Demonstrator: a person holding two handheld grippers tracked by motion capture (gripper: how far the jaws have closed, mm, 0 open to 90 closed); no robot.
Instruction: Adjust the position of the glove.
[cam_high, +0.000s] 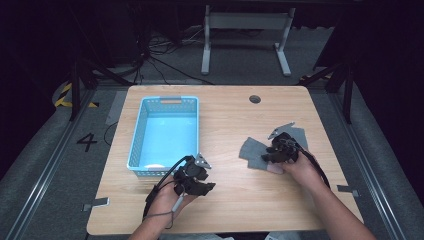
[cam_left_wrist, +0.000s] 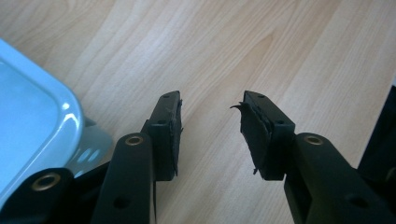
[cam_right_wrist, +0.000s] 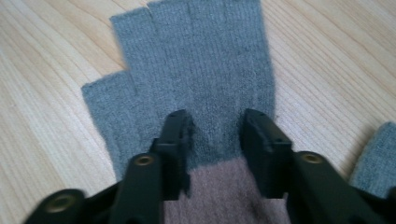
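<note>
Right gripper (cam_right_wrist: 212, 123) comes down on a grey fingerless glove (cam_right_wrist: 196, 79) lying flat on the right half of the wooden worktop (cam_high: 235, 125), its jaws partly apart and straddling the knit just above the pinkish-brown cuff (cam_right_wrist: 224, 196); whether the pads already pinch the fabric cannot be told. From the high view the glove (cam_high: 252, 151) runs roughly left to right, its cut-off finger ends pointing left toward the middle of the worktop and its cuff at the right under the person's right hand (cam_high: 300, 167). A second grey glove (cam_high: 299, 134) lies just beyond it. Left gripper (cam_left_wrist: 210, 119) hovers near the front left, jaws partly apart with nothing between them, just beside the near right corner of a light-blue plastic basket (cam_high: 137, 145).
</note>
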